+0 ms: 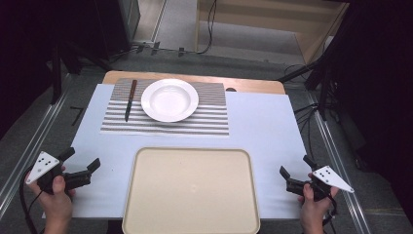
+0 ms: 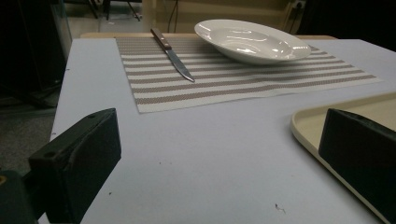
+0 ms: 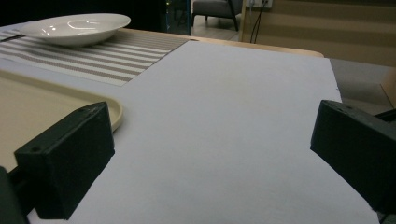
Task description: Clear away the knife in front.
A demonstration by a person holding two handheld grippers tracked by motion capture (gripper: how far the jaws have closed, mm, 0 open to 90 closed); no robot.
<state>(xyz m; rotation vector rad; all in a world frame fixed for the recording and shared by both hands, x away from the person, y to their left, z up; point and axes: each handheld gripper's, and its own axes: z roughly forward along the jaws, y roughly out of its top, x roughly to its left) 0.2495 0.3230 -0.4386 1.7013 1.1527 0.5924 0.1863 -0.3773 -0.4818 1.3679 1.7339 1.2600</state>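
Fingers: left gripper (image 1: pixel 82 163) and right gripper (image 1: pixel 295 170) both spread wide, nothing between the jaws, low at the frame's bottom corners flanking the beige tray (image 1: pixel 191 190). Steak knife (image 1: pixel 130 100) lies on the striped placemat (image 1: pixel 214 117), upper left, just left of the white plate (image 1: pixel 169 100); long axis runs near-to-far, handle probably farthest. Left gripper nearer.

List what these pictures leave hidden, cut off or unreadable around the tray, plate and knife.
- Tray: near edge cut off by the high view's bottom border; its far rim hides behind a jaw in the left gripper view.
- Knife: blade edge too small to judge in the high view.
- Plate: left rim cut off by the frame in the right gripper view.
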